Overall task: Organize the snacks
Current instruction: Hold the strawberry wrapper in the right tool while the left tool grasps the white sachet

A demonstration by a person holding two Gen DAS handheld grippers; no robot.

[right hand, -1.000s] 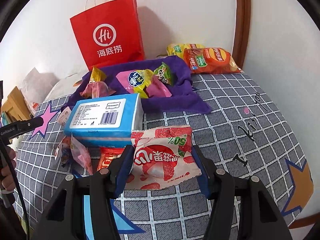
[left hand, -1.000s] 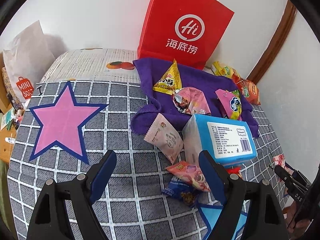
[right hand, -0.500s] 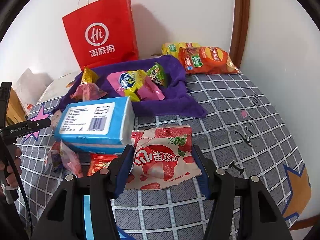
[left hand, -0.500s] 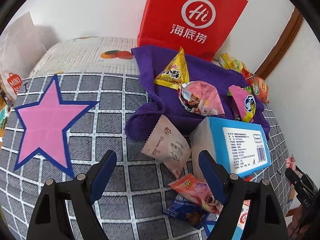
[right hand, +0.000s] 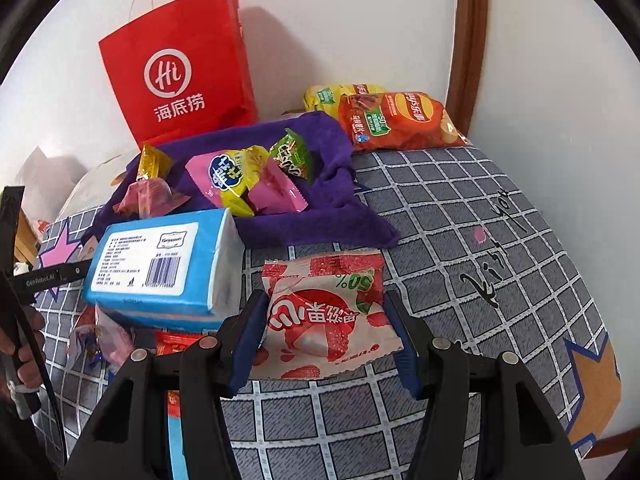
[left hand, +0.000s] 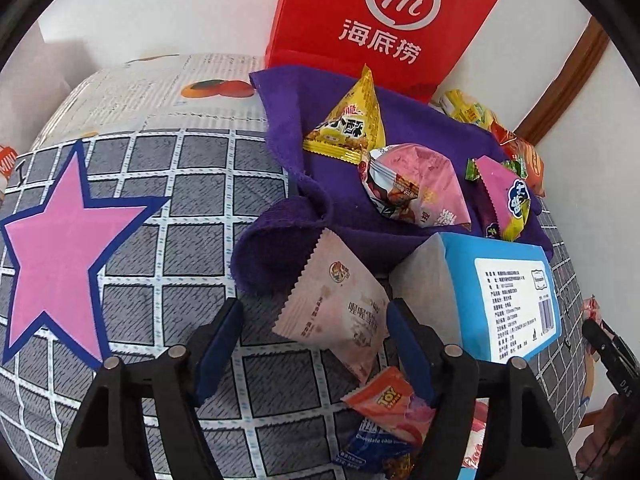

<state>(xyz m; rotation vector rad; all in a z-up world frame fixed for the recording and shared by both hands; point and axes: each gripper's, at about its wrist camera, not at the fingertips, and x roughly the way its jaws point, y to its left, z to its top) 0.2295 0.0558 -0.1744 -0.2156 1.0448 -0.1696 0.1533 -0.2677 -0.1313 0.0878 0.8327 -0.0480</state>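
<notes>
**Two packets on their way to the purple cloth**

The left gripper [left hand: 314, 338] is closing its fingers around a pale packet [left hand: 336, 316] lying on the bed [left hand: 192, 240], not yet pinching it. The right gripper [right hand: 324, 338] grips a strawberry packet [right hand: 328, 316], lifted toward the cloth [right hand: 320, 220], where sorted snacks apparently gather.

A: What stands at the back?
B: A red paper bag [right hand: 182, 70] with white handles, upright against the white wall [right hand: 360, 20].
A: And underneath everything?
B: A grey checked bedspread [right hand: 460, 216] bearing a pink star [left hand: 60, 248]. A blue tissue pack [right hand: 160, 264] lies on it, and a brown wooden door frame [right hand: 470, 40] runs up the wall.
</notes>
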